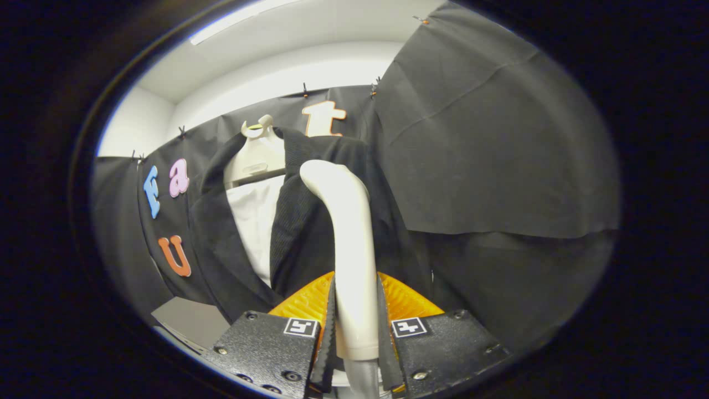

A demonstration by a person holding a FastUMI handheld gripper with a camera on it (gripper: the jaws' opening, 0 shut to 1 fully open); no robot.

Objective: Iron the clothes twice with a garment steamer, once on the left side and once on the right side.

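While hanging beyond the fingers, dark jacket [310,221] on pale hanger [257,152], white lining [257,221] showing at left; gripper [356,327] clamping both fingers on steamer handle [352,249], head nearing right front panel. Judged: right-side pass beginning; next, pressing and stroking downward.

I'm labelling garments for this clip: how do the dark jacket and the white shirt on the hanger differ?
The dark jacket is the outer layer and hangs open; the white shirt sits inside, showing through the opening. The steamer handle, clamped by the gripper, rises before the jacket, with the shirt off to one side. Both hang on the pale hanger.
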